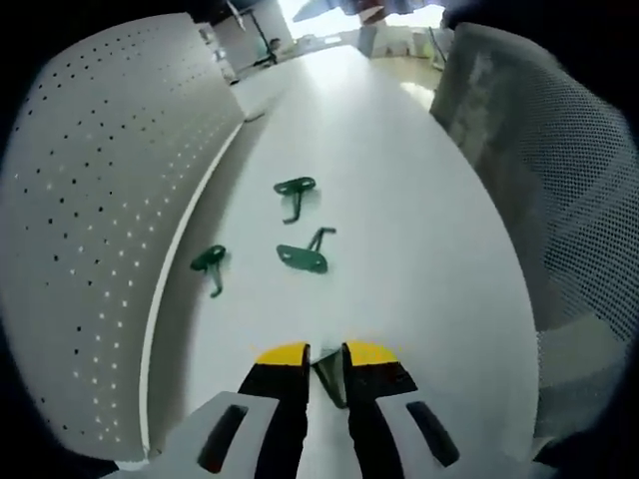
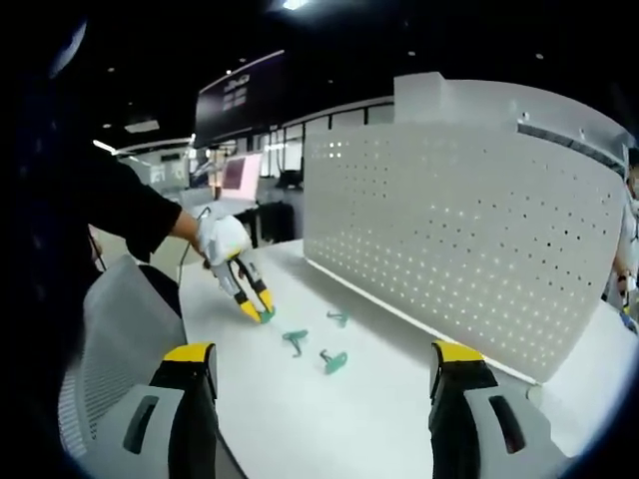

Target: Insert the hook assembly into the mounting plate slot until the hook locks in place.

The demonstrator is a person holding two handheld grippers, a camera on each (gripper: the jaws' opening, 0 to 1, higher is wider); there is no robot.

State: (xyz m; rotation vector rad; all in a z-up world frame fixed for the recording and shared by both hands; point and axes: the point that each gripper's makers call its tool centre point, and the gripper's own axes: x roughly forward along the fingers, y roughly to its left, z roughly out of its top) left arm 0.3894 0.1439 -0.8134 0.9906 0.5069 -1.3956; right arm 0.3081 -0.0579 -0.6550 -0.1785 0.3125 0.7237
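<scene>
The left gripper (image 1: 326,357) pinches a green hook (image 1: 331,381) at the bottom of its frame, with its fingers nearly together. The perforated panel (image 1: 100,239) stands along the frame's left. The right gripper (image 2: 324,374) hangs back, fingers spread wide and empty, so the left is nearer.

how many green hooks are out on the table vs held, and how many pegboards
green hooks lying loose on the table: 3
green hook held in the left gripper: 1
white perforated pegboard: 1
total: 5
</scene>
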